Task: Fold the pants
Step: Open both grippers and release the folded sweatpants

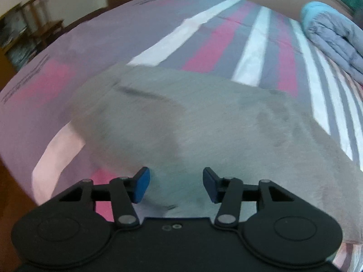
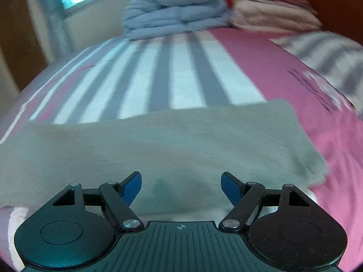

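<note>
The grey pants [image 1: 204,122] lie flat across the striped bed [image 1: 158,22], near a folded blue-grey quilt [image 2: 172,11]. The left tool [image 1: 176,184] and the right tool [image 2: 181,187] both hover over the fabric, jaws apart, gripping nothing.

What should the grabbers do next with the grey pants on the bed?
Probably lower both to the near edge and pinch it for another fold. The left gripper and right gripper hang open and empty above the grey pants, which lie flat in a wide band across the striped bed sheet.
</note>
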